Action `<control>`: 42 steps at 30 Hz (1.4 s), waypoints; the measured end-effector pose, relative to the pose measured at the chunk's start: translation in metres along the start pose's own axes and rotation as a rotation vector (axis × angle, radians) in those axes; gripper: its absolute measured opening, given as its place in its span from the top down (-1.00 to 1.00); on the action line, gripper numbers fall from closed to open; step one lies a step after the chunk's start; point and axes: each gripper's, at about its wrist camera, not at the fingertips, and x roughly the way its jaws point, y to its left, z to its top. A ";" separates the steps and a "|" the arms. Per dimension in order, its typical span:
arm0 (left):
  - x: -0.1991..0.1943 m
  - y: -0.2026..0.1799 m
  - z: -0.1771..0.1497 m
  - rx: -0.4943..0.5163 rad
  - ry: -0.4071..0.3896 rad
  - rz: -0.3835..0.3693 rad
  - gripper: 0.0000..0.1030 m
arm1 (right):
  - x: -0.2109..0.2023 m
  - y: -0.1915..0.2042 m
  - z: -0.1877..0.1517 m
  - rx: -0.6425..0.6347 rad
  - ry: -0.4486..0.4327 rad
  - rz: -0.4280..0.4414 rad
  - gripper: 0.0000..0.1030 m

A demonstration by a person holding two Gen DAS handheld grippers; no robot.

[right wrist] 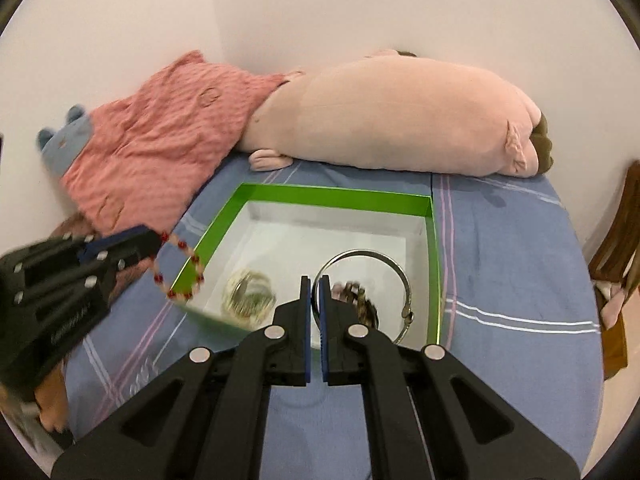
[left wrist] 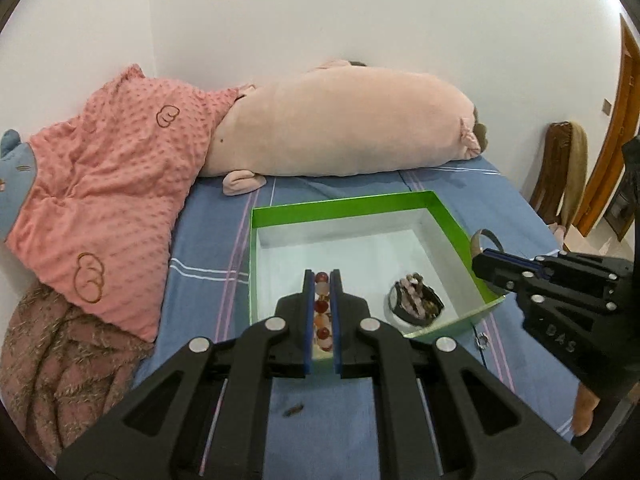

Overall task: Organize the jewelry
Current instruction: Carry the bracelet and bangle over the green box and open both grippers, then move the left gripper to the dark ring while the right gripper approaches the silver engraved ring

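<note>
Left tool (left wrist: 322, 280) clamps red-and-white bead bracelet (left wrist: 323, 308) above green box (left wrist: 360, 202) on bed (left wrist: 208, 248). Right tool (right wrist: 315, 284) pinches silver bangle (right wrist: 366, 257) over same box. Risk: beads likely slip, bangle may snag jewelry already inside (right wrist: 249, 298).
</note>
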 end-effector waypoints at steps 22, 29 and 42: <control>0.078 -0.002 -0.013 -0.013 0.110 0.060 0.86 | 0.110 -0.019 -0.013 0.074 0.197 -0.069 0.90; 0.082 0.000 -0.018 -0.018 0.139 0.051 0.86 | 0.091 -0.025 -0.013 0.109 0.149 -0.039 0.32; 0.008 0.017 -0.035 0.003 0.043 0.055 -0.10 | -0.014 -0.020 -0.036 0.063 0.043 0.006 0.03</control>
